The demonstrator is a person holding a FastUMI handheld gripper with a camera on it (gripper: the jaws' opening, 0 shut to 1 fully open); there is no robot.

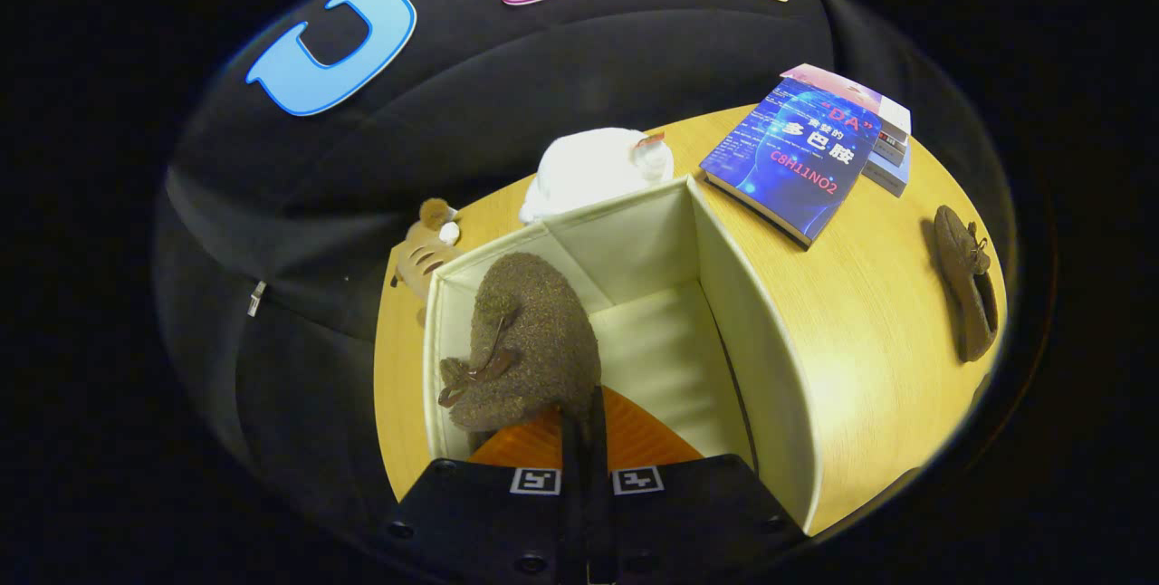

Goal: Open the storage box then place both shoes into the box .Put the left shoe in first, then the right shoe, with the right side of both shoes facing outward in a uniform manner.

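Gripper [584, 440] fingers pinched together on the rear edge of the brown shoe [525, 340], holding it inside the open storage box [770, 368], against the box's left wall, probably to leave room beside it. Second shoe [967, 295] lies on the table [869, 313] near its right edge, past the books [801, 159].

The storage box [770, 359] is cream inside and out, its floor faintly ribbed. Over its left wall hangs a fuzzy brown shoe [525, 340] with a darker brown bow, pinched between the gripper's [584, 426] orange, ridged fingers [534, 445]. The second shoe [967, 295], the same brown, lies near the right edge of the pale wood-grain table [869, 295]. A blue-covered book [797, 159] carries red lettering. A white plush [593, 170] sits at the far edge, beside a tan striped toy [426, 250].
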